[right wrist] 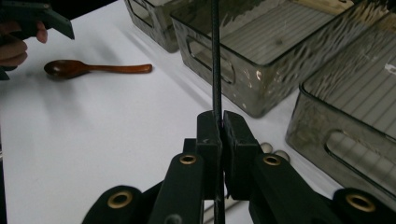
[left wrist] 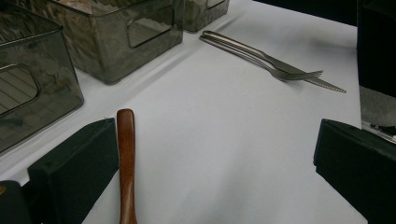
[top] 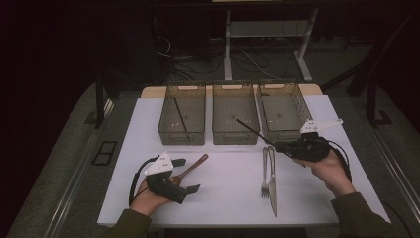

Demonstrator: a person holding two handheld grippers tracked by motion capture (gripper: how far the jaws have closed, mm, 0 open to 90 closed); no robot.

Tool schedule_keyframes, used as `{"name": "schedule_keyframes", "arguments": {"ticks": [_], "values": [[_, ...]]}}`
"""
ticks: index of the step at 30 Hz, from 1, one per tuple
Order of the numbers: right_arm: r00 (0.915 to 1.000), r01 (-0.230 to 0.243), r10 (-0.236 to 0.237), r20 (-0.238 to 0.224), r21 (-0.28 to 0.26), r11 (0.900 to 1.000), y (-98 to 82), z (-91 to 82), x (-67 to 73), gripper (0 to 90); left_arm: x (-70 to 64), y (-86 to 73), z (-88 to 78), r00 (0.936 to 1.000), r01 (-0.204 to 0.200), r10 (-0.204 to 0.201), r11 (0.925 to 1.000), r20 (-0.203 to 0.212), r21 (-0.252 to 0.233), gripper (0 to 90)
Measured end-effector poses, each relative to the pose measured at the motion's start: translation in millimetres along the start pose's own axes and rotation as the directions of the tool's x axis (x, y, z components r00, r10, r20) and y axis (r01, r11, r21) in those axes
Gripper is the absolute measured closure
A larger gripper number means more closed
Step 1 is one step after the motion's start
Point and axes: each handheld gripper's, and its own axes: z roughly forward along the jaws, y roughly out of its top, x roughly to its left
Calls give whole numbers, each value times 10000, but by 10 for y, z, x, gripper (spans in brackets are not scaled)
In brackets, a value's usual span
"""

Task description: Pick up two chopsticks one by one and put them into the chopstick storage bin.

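While 2 bins [top: 236, 119] sit empty, 1 bin [top: 182, 120] holds a chopstick [top: 180, 115].

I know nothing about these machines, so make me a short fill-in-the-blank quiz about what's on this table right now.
1. The right claw is shut on a thin black ____.
2. The brown wooden spoon lies by the left claw, whose jaws stand ____.
3. At the far side of the white table stand ____ clear grey plastic bins.
4. The steel fork lies beside a steel ____.

Missing words: chopstick; open; three; knife
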Motion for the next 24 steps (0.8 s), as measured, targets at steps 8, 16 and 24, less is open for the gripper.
{"name": "schedule_keyframes", "arguments": {"ticks": [8, 16, 24], "values": [[9998, 189, -190, -61, -116, 9998, 130, 86, 37, 847, -2, 0, 4, 10000, 24, -24, 10000, 2, 9, 0], [9993, 346, -347, -133, -78, 9994, 286, 251, 104, 847, -1, 1, 2, 10000, 13, -13, 10000, 9, -4, 0], [9992, 377, -376, -113, 95, 9992, 461, 464, 200, 847, -4, 6, -4, 10000, 58, -57, 9999, 51, -120, 0]]}}
